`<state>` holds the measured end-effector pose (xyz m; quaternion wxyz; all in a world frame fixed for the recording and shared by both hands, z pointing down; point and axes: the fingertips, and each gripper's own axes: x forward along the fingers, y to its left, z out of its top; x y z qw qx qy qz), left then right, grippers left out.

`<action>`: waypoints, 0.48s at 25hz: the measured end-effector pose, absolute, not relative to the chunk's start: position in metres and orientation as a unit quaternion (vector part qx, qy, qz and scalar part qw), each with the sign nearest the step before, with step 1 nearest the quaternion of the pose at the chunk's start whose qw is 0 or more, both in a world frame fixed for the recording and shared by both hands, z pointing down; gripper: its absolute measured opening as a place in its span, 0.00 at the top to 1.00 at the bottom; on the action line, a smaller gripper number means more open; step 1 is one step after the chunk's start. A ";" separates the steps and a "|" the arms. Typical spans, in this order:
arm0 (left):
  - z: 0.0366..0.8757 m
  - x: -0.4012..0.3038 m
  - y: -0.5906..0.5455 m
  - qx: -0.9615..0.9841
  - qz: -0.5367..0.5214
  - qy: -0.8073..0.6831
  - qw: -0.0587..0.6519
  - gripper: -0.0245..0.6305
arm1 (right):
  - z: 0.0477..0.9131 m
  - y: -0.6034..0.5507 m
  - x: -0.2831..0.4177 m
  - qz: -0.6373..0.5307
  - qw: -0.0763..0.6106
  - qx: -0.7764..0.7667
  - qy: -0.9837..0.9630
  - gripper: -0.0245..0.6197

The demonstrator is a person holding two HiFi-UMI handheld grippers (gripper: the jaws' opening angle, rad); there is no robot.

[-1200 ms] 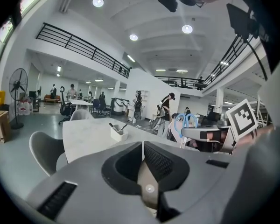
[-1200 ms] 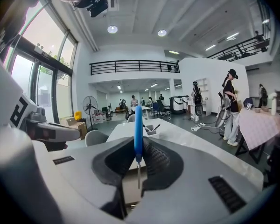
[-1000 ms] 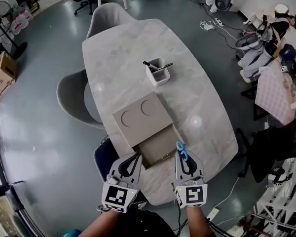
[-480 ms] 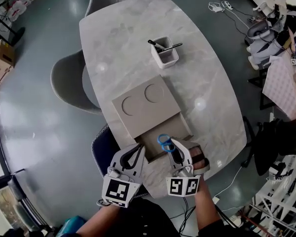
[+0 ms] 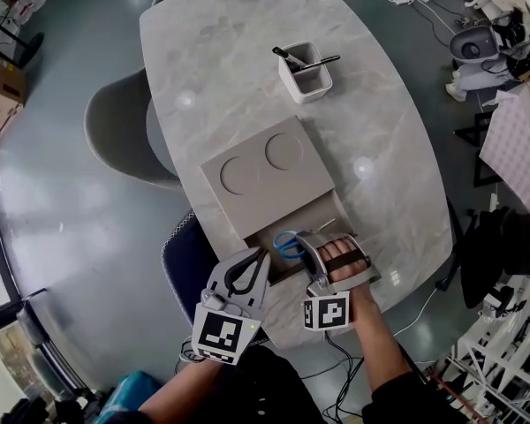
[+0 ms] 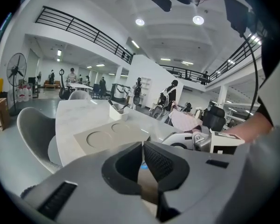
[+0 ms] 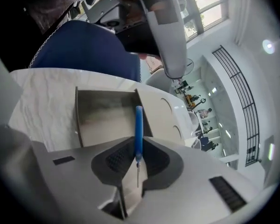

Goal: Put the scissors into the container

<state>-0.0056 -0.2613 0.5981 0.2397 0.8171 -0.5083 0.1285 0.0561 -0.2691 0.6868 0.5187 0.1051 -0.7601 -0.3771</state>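
Note:
The tan container (image 5: 322, 215) lies on the marble table, its lid (image 5: 265, 170) with two round recesses slid back from an open compartment. Blue-handled scissors (image 5: 287, 244) hang low over that compartment's near side, with my right gripper (image 5: 302, 247) shut on them. In the right gripper view the blue handle (image 7: 138, 125) stands upright between the pads, and the open compartment (image 7: 105, 115) lies just beyond. My left gripper (image 5: 260, 261) sits at the container's near left corner, and in the left gripper view its jaws (image 6: 142, 148) are shut with nothing between them.
A white cup (image 5: 306, 73) holding dark pens stands farther back on the table (image 5: 221, 60). A grey chair (image 5: 115, 135) is at the table's left side and a blue chair (image 5: 181, 259) sits by the near edge. Clutter and cables lie at the right (image 5: 503, 78).
My right gripper has rolled over and sunk with the scissors, from above the container's near right corner to the open compartment. The left gripper has come down a little.

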 end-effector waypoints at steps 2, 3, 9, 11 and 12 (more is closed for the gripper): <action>0.601 -0.006 -0.261 0.816 0.129 -0.508 0.243 0.93 | 0.694 -0.270 0.054 -0.391 0.528 0.091 -0.748 0.90; 0.603 -0.006 -0.261 0.816 0.129 -0.508 0.244 0.93 | 0.698 -0.271 0.053 -0.396 0.531 0.086 -0.744 0.90; 0.614 -0.008 -0.261 0.812 0.131 -0.508 0.254 0.93 | 0.716 -0.266 0.048 -0.379 0.543 0.060 -0.747 0.89; 0.616 -0.009 -0.261 0.811 0.131 -0.509 0.256 0.93 | 0.721 -0.264 0.048 -0.372 0.548 0.050 -0.747 0.89; 0.617 -0.010 -0.261 0.811 0.132 -0.509 0.257 0.93 | 0.723 -0.265 0.049 -0.372 0.551 0.048 -0.745 0.89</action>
